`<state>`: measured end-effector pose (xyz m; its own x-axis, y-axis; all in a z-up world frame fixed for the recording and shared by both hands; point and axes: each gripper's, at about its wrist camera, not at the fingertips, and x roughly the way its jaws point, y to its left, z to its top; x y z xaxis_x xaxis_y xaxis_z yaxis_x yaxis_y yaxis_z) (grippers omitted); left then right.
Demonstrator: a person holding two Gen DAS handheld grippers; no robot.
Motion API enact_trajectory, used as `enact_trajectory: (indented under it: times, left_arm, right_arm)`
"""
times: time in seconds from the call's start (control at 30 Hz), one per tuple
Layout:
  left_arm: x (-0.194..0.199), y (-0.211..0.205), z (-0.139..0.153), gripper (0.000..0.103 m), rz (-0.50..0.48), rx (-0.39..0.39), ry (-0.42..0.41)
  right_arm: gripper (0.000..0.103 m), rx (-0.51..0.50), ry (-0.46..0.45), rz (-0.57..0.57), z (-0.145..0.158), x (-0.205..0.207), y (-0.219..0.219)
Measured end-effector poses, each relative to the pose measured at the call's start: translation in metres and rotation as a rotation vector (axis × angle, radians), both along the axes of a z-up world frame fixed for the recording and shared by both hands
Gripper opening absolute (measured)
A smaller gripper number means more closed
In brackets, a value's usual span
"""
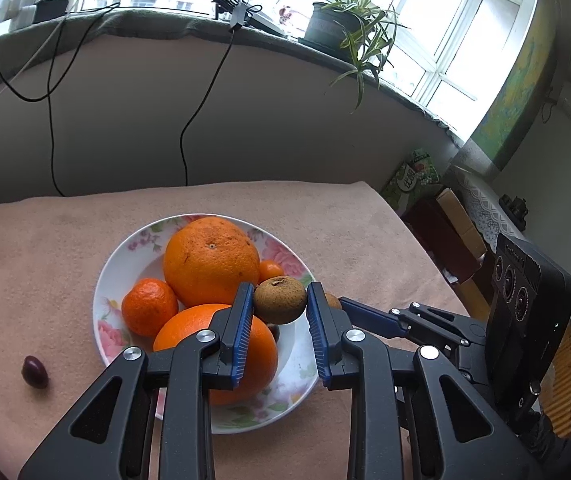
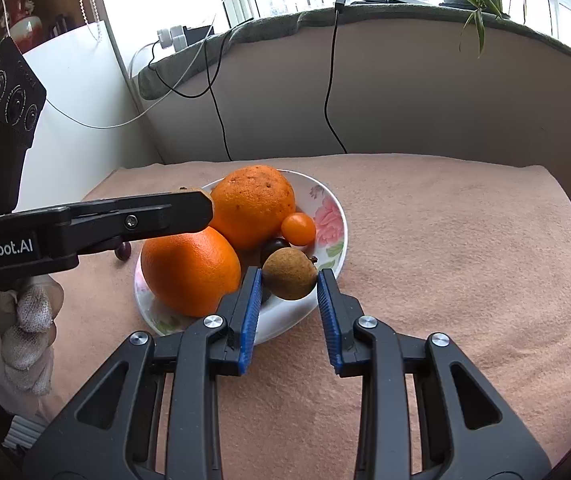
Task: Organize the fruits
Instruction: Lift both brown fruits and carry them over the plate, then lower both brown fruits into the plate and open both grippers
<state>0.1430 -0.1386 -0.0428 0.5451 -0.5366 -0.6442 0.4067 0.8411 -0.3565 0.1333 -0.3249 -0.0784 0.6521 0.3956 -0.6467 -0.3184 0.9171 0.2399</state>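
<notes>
A floral plate (image 1: 125,264) (image 2: 331,204) holds two big oranges (image 1: 211,260) (image 2: 253,204), a mandarin (image 1: 149,306), a small orange fruit (image 2: 298,229) and a dark fruit (image 2: 273,245). My left gripper (image 1: 280,300) is shut on a brown longan (image 1: 280,300), held above the plate. My right gripper (image 2: 289,276) stands open around a second brown longan (image 2: 289,274) at the plate's near right part; its pads do not touch it. The left gripper shows from the side in the right wrist view (image 2: 125,216). A dark red fruit (image 1: 35,372) lies on the cloth left of the plate.
A pink cloth (image 1: 365,240) (image 2: 445,240) covers the table. A wall with hanging cables (image 1: 183,136) stands behind it, under a windowsill with a potted plant (image 1: 337,24). Boxes (image 1: 453,232) stand off the table's right edge.
</notes>
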Motion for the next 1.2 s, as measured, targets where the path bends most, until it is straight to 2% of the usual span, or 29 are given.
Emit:
enact_trajectory:
  times: [0.33,0.53,0.67,0.73,0.87,0.97,1.1,1.2]
  left_arm:
    - [-0.001,0.001,0.000,0.026,0.009,0.007,-0.005]
    - [-0.001,0.001,0.000,0.032,0.010,0.012,-0.008]
    - [-0.001,0.002,0.001,0.041,0.013,0.015,-0.010]
    - [-0.002,0.002,0.002,0.047,0.017,0.017,-0.016]
    - [-0.005,0.002,0.004,0.065,0.020,0.024,-0.027]
    - [-0.008,0.002,0.005,0.073,0.038,0.048,-0.048]
    - [-0.012,0.002,0.008,0.079,0.054,0.077,-0.072]
    - [-0.017,0.003,0.009,0.079,0.066,0.108,-0.098]
  right_arm:
    - [0.030,-0.018,0.002,-0.002,-0.002,0.004,0.005]
    - [0.034,-0.020,0.000,-0.006,-0.002,0.003,0.005]
    - [0.054,-0.027,-0.016,-0.011,0.001,0.001,0.005]
    - [0.060,-0.029,-0.022,-0.012,0.002,-0.001,0.006]
    - [0.075,-0.031,-0.030,-0.016,0.004,-0.003,0.006]
    - [0.077,-0.036,-0.035,-0.020,0.005,-0.006,0.007]
    - [0.077,-0.032,-0.045,-0.029,0.006,-0.010,0.007]
    - [0.077,-0.026,-0.053,-0.037,0.007,-0.013,0.008]
